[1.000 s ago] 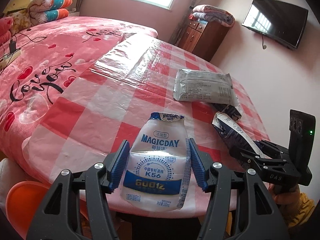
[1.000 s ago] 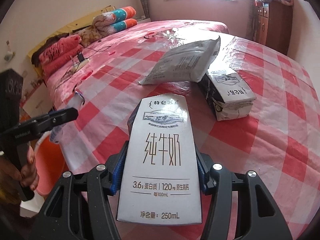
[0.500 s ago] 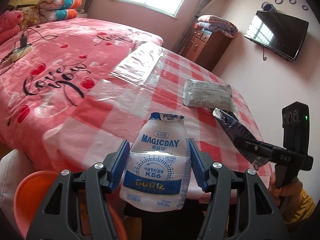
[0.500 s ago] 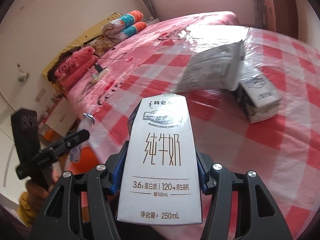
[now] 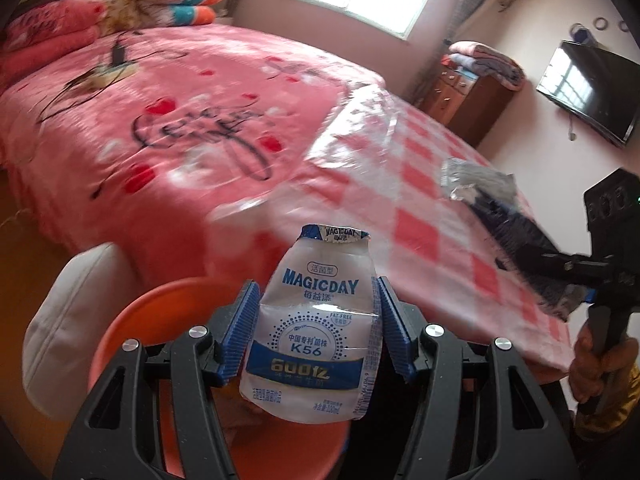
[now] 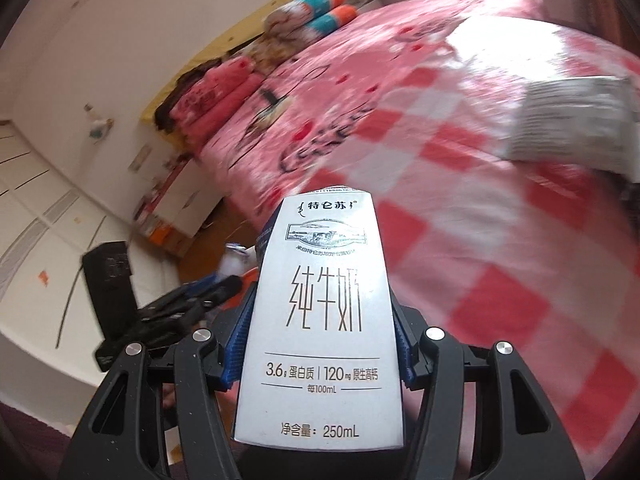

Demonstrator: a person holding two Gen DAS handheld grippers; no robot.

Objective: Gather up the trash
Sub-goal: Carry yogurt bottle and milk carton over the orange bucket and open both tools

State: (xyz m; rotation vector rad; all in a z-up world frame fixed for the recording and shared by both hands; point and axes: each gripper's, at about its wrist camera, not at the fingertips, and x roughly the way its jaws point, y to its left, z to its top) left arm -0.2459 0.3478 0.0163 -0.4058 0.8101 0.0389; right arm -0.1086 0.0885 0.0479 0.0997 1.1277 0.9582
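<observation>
The left gripper (image 5: 316, 328) has its jaws clenched on a squashed MAGICDAY drink bottle (image 5: 316, 328), whose blue-and-white label faces the camera and whose torn foil top points away. The blue ribbed pads (image 5: 244, 324) press on both sides of the bottle's middle. Directly below the bottle, partly hidden by it and the gripper, sits an orange bin (image 5: 160, 320), and a white cushion-like thing (image 5: 68, 320) lies just beside the bin on its left.

Beyond the bin stands the worktop (image 5: 420, 184), covered in a red-and-white checked cloth under clear plastic. A silver foil packet (image 5: 476, 180) lies near the worktop's far right edge. Behind the worktop a bed (image 5: 180, 120) with a pink heart-print cover fills the room, with rolled blankets (image 5: 176, 0) at its head.

The right gripper (image 6: 318, 328) has its jaws clamped on a white milk carton (image 6: 320, 320), held with its printed front towards the camera, the pads hidden along the carton's sides. In the left wrist view that same gripper (image 5: 572, 280) shows at the worktop's right edge, held by a hand (image 5: 596, 364), carrying the carton's dark side (image 5: 516, 236) above the cloth. From the right wrist view the left gripper (image 6: 200, 296) appears low, left of the carton, off the worktop's near edge, with a sliver of orange just behind it. The foil packet (image 6: 576, 124) lies blurred on the worktop (image 6: 480, 220) to the far right.
</observation>
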